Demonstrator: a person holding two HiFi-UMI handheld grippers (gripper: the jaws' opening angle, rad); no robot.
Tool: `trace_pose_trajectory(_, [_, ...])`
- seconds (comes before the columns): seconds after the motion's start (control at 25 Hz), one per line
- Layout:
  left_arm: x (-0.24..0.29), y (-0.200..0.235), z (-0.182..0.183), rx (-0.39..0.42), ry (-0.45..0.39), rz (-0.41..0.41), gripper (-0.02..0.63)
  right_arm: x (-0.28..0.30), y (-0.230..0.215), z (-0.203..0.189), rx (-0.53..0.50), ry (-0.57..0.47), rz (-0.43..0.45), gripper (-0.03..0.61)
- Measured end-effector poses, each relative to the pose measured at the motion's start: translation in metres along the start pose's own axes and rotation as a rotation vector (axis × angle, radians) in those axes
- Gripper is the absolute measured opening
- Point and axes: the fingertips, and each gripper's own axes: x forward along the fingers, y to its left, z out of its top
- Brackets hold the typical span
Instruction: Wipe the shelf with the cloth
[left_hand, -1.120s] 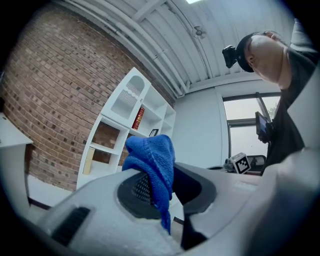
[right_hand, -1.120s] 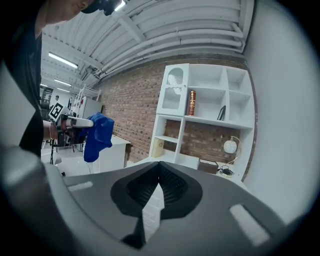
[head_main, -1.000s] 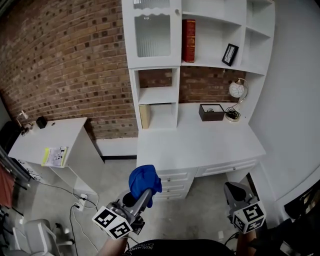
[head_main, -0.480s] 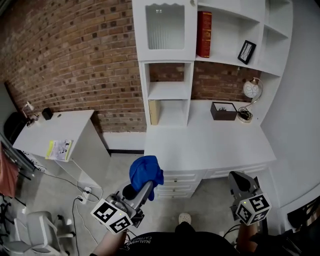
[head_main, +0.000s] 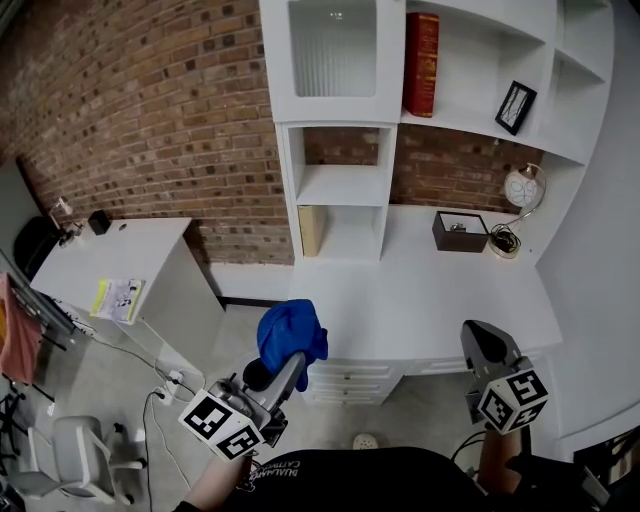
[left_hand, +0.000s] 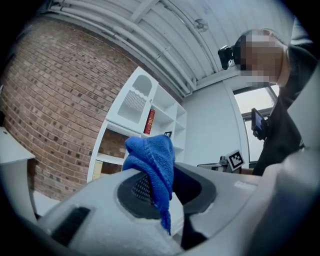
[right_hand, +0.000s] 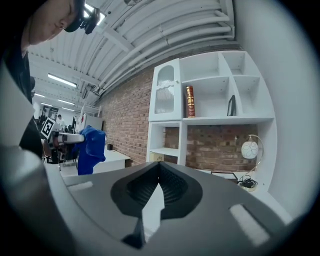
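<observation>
the white shelf unit (head_main: 338, 185) and the table (head_main: 430, 300) below it now fill more of the head view than a second ago, and the table's front edge sits lower in the picture, so the person has stepped closer. the left gripper (head_main: 288, 362) keeps its place low in the view, its fingers clamped on the blue cloth (head_main: 290, 335). the cloth bunches up above the fingertips, and in the left gripper view a strip of it hangs down between them. it is in the air in front of the table's edge and touches no shelf. the right gripper (head_main: 481, 335) stays low on the right, near the table's front corner, its fingers together with nothing between them. judging from this, the approach is under way and wiping has not begun: the open shelves are still well apart from the cloth. the next move likely calls for raising the left gripper and reaching forward to lay the cloth flat on a shelf board. a red book (head_main: 421, 65) and a picture frame (head_main: 515, 107) stand on the upper shelves, and a dark box (head_main: 459, 231) and a globe lamp (head_main: 523, 188) sit on the table; a wide sweep could knock them.
</observation>
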Motion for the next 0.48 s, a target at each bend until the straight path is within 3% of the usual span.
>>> trace_pose_trajectory(0.48, [0.113,0.038,-0.005,-0.046,-0.054,0.037,0.057,0.05,-0.116,-0.01,0.028,0.031,-0.006,0.009])
